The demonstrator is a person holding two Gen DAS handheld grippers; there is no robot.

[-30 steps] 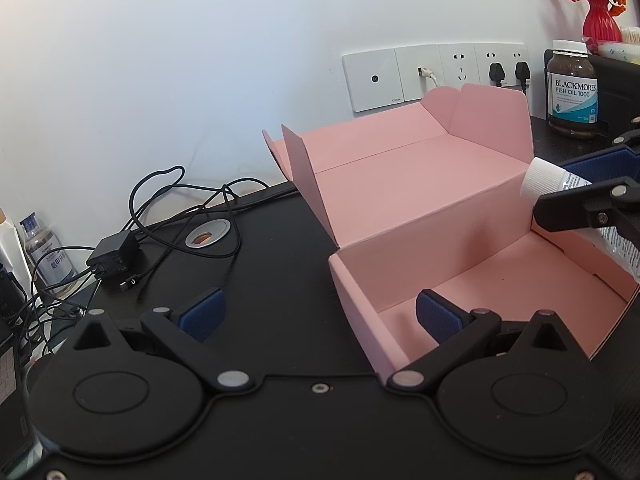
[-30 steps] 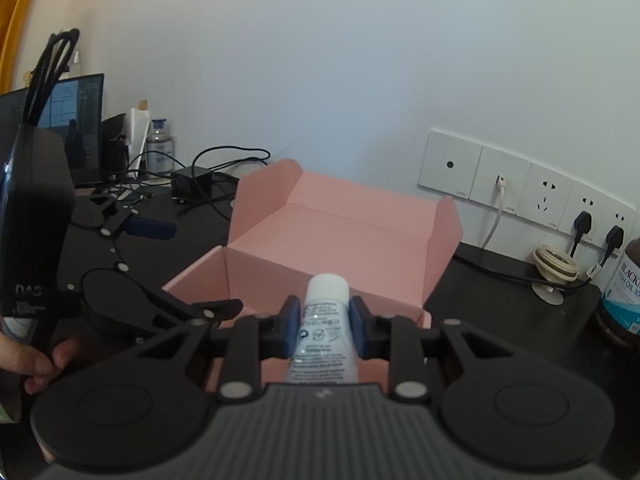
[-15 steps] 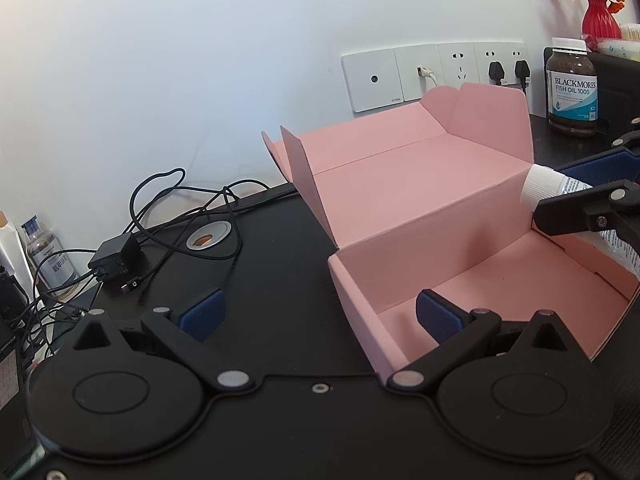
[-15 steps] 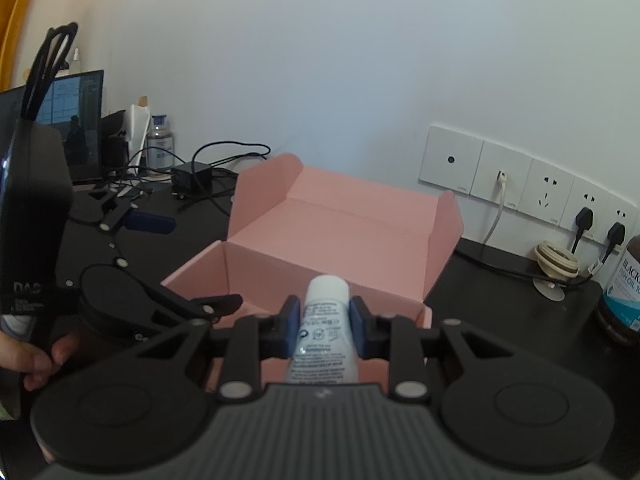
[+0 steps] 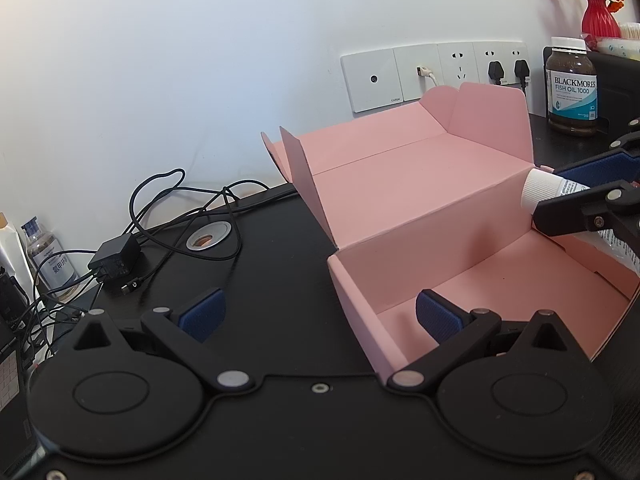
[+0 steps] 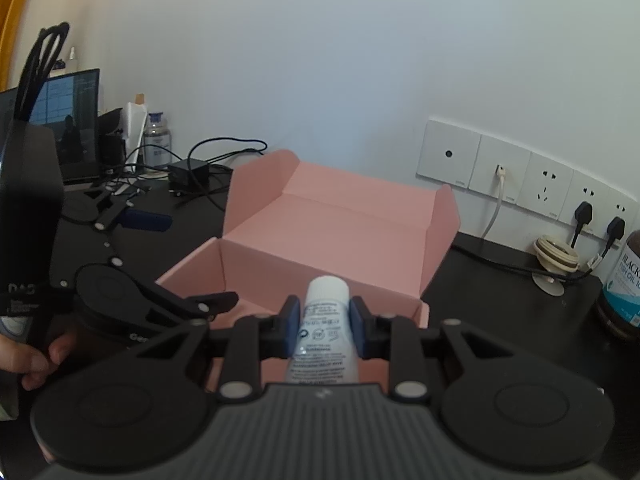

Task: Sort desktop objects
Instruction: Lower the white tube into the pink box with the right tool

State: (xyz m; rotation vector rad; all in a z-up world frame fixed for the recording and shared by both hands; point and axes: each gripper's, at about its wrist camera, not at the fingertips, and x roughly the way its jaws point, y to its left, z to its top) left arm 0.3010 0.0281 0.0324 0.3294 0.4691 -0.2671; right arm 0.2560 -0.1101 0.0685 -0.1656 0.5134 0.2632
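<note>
Nothing has moved: black desk [image 5: 280, 264], white wall [image 5: 200, 60], pink box [image 5: 420, 200].

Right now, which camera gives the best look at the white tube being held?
The right wrist view: the white tube sits dead centre, clamped in the right hand-held gripper, cap and printed label facing the lens. The left wrist view shows only its ribbed cap at the right edge, above the pink box.
</note>
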